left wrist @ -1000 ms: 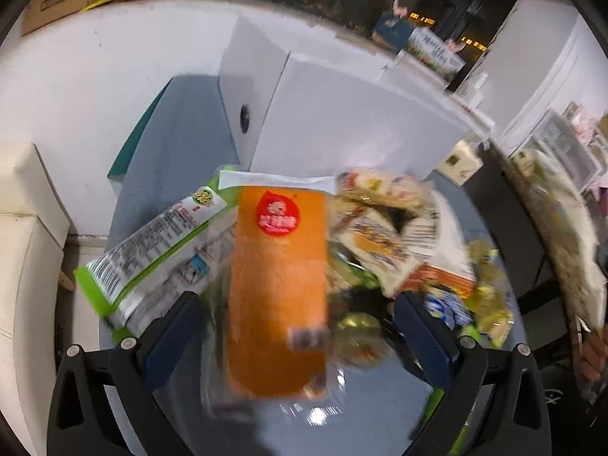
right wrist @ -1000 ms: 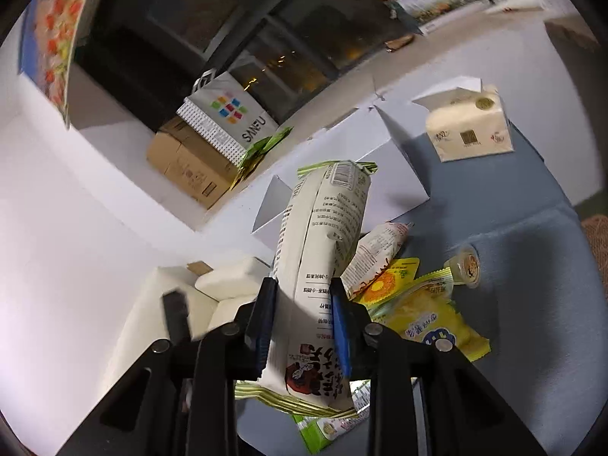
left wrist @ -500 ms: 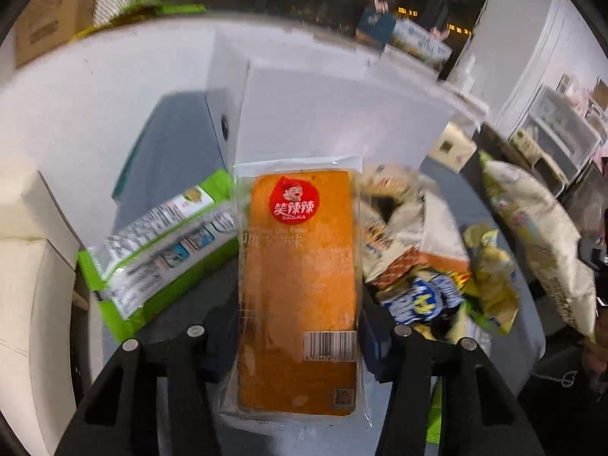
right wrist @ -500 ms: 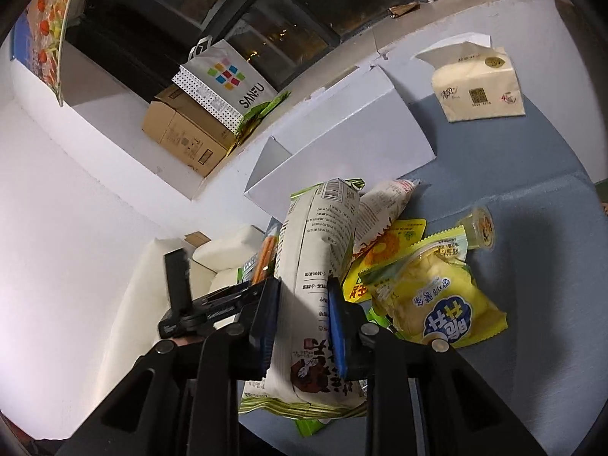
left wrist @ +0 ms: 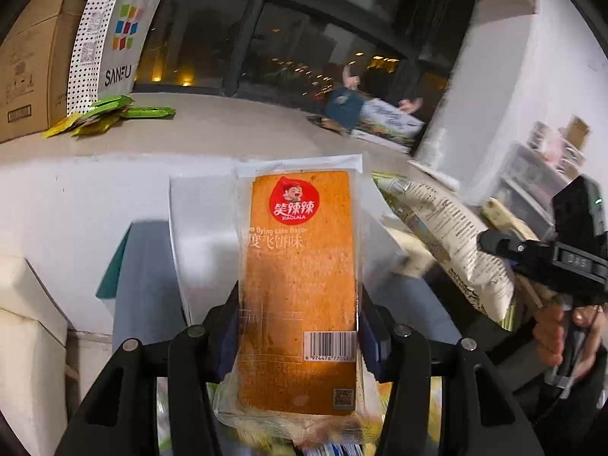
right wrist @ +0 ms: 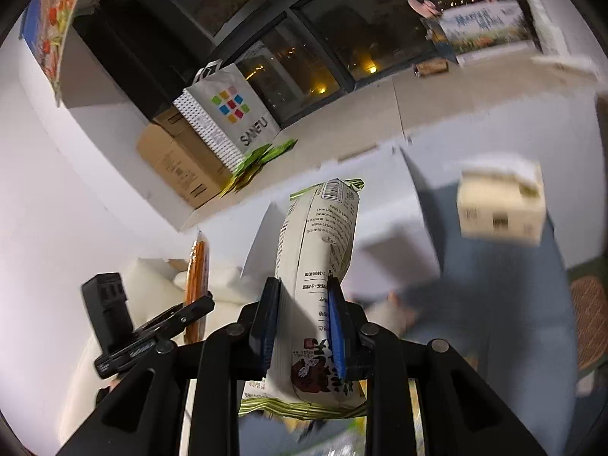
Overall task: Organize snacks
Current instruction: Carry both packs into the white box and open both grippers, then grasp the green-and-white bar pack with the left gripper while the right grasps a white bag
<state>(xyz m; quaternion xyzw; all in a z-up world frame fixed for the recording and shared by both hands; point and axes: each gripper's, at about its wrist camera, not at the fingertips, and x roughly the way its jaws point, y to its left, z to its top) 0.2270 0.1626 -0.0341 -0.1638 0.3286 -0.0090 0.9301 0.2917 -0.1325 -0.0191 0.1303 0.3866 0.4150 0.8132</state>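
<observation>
My left gripper [left wrist: 298, 315] is shut on a flat orange snack pack [left wrist: 300, 285] with a red round logo, held upright and lifted in front of a white box [left wrist: 201, 228]. The right gripper [right wrist: 304, 304] is shut on a tall cream snack bag [right wrist: 319, 250] with green trim, also raised. In the left wrist view that cream bag [left wrist: 452, 243] hangs at the right with a hand [left wrist: 551, 334] under the tool. The right wrist view shows the orange pack [right wrist: 195, 273] edge-on at the left.
The open white box [right wrist: 395, 243] stands on a blue-grey table [right wrist: 494, 304] beside a tissue box [right wrist: 501, 205]. On the ledge behind are a SANFU paper bag [left wrist: 110, 38], a cardboard box [left wrist: 26, 57] and green packets [left wrist: 110, 114]. Snack wrappers [right wrist: 304, 414] show blurred below the right gripper's fingers.
The left gripper's jaws closed on the orange pack and lifted it off the snack pile. The right gripper rose and shifted with the cream bag. The pile has dropped almost out of both views.
</observation>
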